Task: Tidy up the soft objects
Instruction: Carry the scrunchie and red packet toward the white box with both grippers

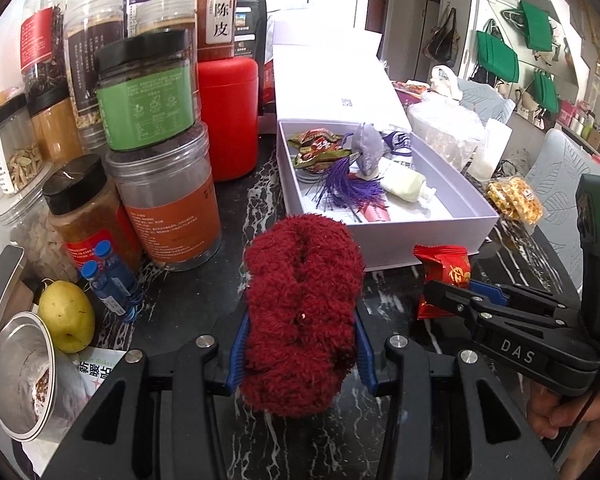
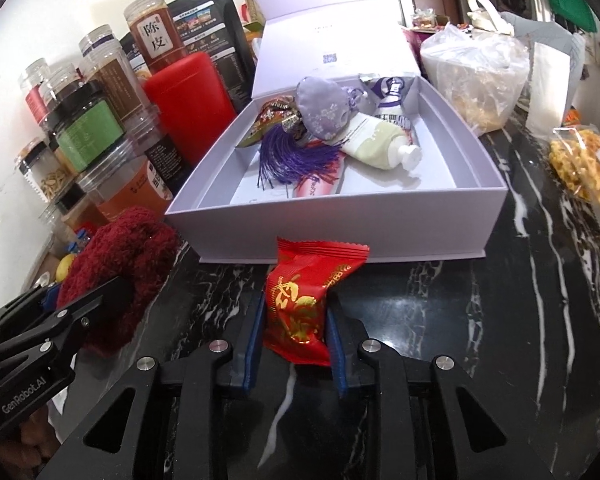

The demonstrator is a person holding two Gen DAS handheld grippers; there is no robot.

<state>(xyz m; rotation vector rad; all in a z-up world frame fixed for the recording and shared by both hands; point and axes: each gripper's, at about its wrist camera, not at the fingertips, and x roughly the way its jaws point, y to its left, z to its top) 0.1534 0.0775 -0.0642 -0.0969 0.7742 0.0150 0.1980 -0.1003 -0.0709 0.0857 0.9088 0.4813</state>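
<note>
A dark red fluffy soft thing (image 1: 300, 280) stands between the pads of my left gripper (image 1: 300, 320), which is shut on it just above the black marble tabletop (image 2: 500, 320). To its right, a red snack packet with gold print (image 2: 300, 292) is pinched between the blue pads of my right gripper (image 2: 294, 316). Both are just in front of an open lilac box (image 2: 340, 232). In the box lie a purple sachet with a tassel (image 2: 324, 108), a pale green tube (image 2: 380, 144) and candy wrappers (image 1: 316, 148).
Jars (image 1: 148, 92) and a red canister (image 1: 228, 116) crowd the left side. A pear (image 1: 66, 316), small blue bottles (image 1: 112, 280) and a steel bowl (image 1: 20, 376) sit at the near left. Plastic bags (image 2: 476, 76) and a yellow snack bag (image 2: 584, 164) lie right of the box.
</note>
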